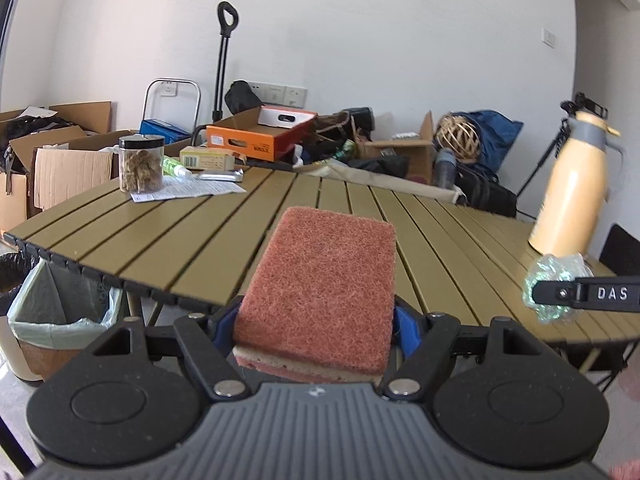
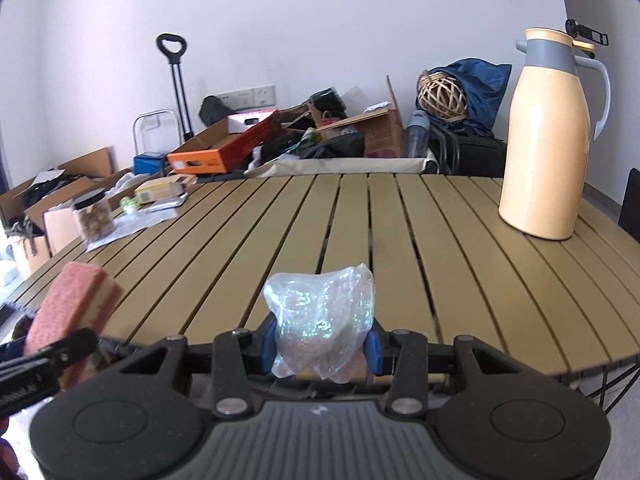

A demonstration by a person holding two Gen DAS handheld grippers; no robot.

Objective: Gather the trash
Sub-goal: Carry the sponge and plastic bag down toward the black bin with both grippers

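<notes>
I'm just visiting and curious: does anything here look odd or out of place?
Only slightly: the left claw grips a pink scrub sponge, which looks intact rather than like trash. The right claw holds crumpled plastic wrap. Nothing is spilled on the slatted table; the thermos jug stands upright.

Jar (image 1: 141, 165) & papers (image 1: 188, 191) sitting far left on worktop (image 1: 200, 240), jug (image 2: 546, 136) standing right; bin (image 1: 60, 320) sitting below left edge.

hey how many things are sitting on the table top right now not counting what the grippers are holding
6 that I can tell: a jug at the right, and at the far left a jar, a green bottle, a box, a foil pack and paper. Others may hide behind them.
</notes>
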